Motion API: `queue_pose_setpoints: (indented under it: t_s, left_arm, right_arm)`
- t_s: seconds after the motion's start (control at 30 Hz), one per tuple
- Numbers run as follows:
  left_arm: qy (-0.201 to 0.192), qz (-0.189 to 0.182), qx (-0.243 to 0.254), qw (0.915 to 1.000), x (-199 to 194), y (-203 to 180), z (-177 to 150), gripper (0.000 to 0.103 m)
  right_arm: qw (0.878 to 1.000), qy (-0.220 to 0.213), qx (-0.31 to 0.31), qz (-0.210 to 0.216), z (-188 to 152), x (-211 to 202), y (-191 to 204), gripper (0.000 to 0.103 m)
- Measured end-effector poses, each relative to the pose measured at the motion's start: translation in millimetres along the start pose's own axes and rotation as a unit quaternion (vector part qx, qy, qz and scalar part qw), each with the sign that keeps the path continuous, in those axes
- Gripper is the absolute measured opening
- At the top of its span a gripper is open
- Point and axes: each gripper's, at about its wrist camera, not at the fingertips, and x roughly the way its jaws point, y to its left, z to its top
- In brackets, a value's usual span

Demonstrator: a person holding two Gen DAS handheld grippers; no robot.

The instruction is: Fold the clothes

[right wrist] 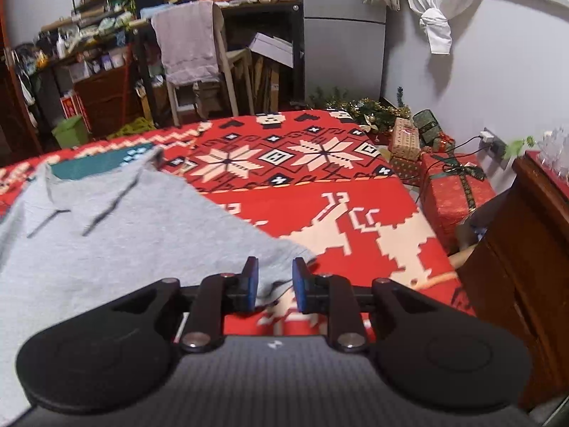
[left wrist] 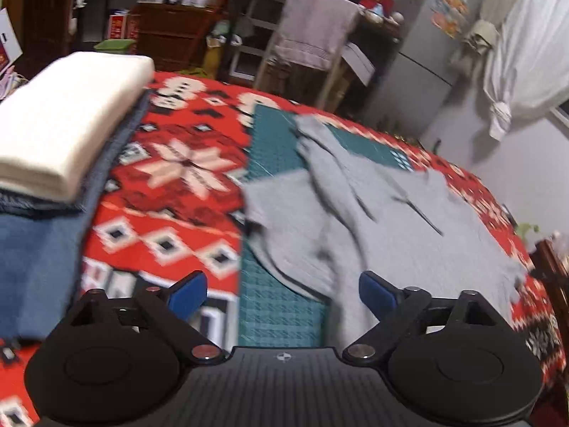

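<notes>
Shirt (left wrist: 409, 227): grey knit, soft, light, limp; spread ahead of both tools on a patterned blanket (right wrist: 320, 192). Left tool (left wrist: 282, 293) wide, empty. Right tool (right wrist: 275, 283) narrowed around the sleeve hem, not visibly clamped. Best taken at hems.

- Indoor light was even and fairly dim, casting soft shadows.
- Motion blur smeared the grey shirt (left wrist: 409, 220) and white folded stack (left wrist: 67, 124).
- Fisheye distortion bent the bed (right wrist: 320, 192) edges and walls.

No readable text, labels or numbers; the wall posters (left wrist: 450, 3) and the red box (left wrist: 119, 25) are too blurred.
</notes>
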Motion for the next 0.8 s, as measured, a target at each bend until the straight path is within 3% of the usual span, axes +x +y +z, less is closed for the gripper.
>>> queue_pose_setpoints:
  t_s: [0.07,0.2,0.3,0.4,0.43,0.5,0.57,0.8]
  left_arm:
    - [-0.001,0.001,-0.009,1.0,5.4,10.2,11.3,0.078]
    - [0.004,-0.012,-0.007,0.9999,25.1,16.4,32.7,0.072]
    - [0.019,-0.012,0.0,0.9997,45.7,16.7,46.8,0.05]
    - [0.036,-0.005,-0.004,0.9993,62.7,18.0,54.8,0.046]
    - [0.038,-0.001,0.003,0.9993,65.1,16.6,55.4,0.041]
    - [0.038,0.004,0.016,0.9991,66.9,13.9,55.3,0.014]
    - [0.038,0.004,0.02,0.9991,65.8,13.0,53.5,0.005]
    - [-0.011,0.053,0.032,0.998,32.0,23.9,58.3,0.004]
  right_arm:
    - [1.0,-0.003,0.012,0.009,-6.9,-8.7,3.7,0.03]
    - [0.999,-0.004,0.026,0.026,-20.1,-23.0,12.1,0.03]
    - [0.999,-0.005,0.027,0.029,-28.1,-32.2,18.5,0.03]
    - [0.999,-0.004,0.028,0.029,-33.3,-38.0,20.3,0.031]
    - [0.999,-0.004,0.029,0.029,-34.6,-39.8,19.8,0.031]
    - [0.999,-0.003,0.032,0.027,-35.5,-42.0,18.1,0.031]
    - [0.999,-0.003,0.036,0.026,-35.4,-42.9,15.1,0.031]
    - [0.999,-0.002,0.032,0.026,-30.9,-38.5,15.8,0.031]
